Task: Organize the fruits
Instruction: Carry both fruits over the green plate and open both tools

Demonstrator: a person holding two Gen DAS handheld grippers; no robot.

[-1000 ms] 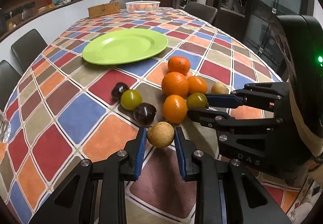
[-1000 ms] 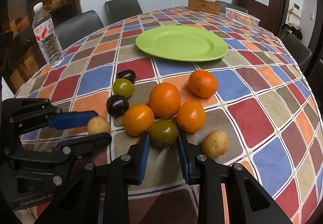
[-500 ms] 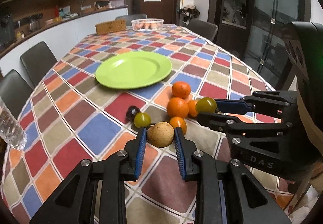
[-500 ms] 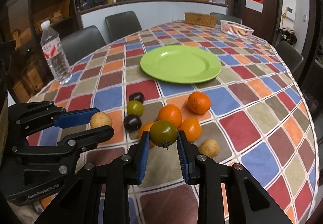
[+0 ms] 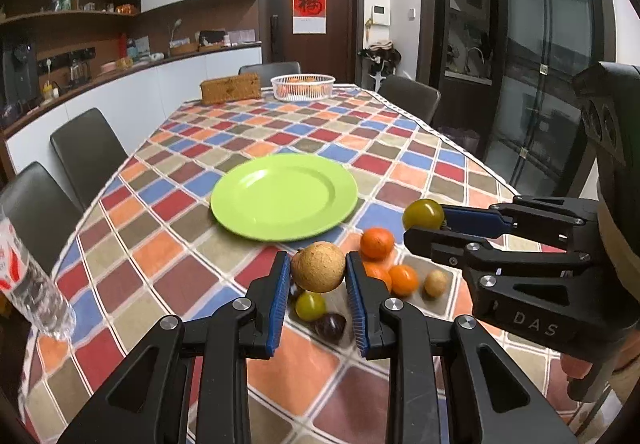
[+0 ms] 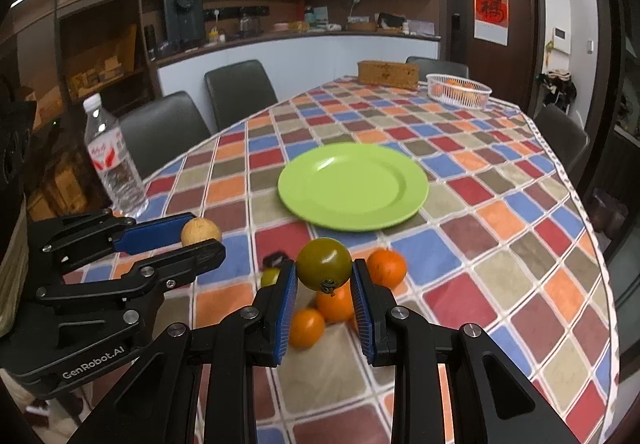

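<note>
Two fruits are held clear of the table, and part of the pile below is hidden by them. In the left wrist view one orange is half covered by the right-hand pad of the left gripper, and a dark plum and a small green fruit are seen only in the gap beneath the held fruit. In the right wrist view a dark fruit is blurred and its kind cannot be made out; the oranges under the right gripper are partly masked by its pads. The water bottle is cut off at the left edge of the left wrist view.

The left gripper is closed on a round tan fruit, pinched between both blue pads. The right gripper is closed on a green tomato, its stem end facing down, pressed by both pads. Both fruits are held above the checked tablecloth, nearer the cameras than the green plate, on which nothing is seen. A white basket with orange fruit inside is seen at the far end of the table, beside a brown block.
</note>
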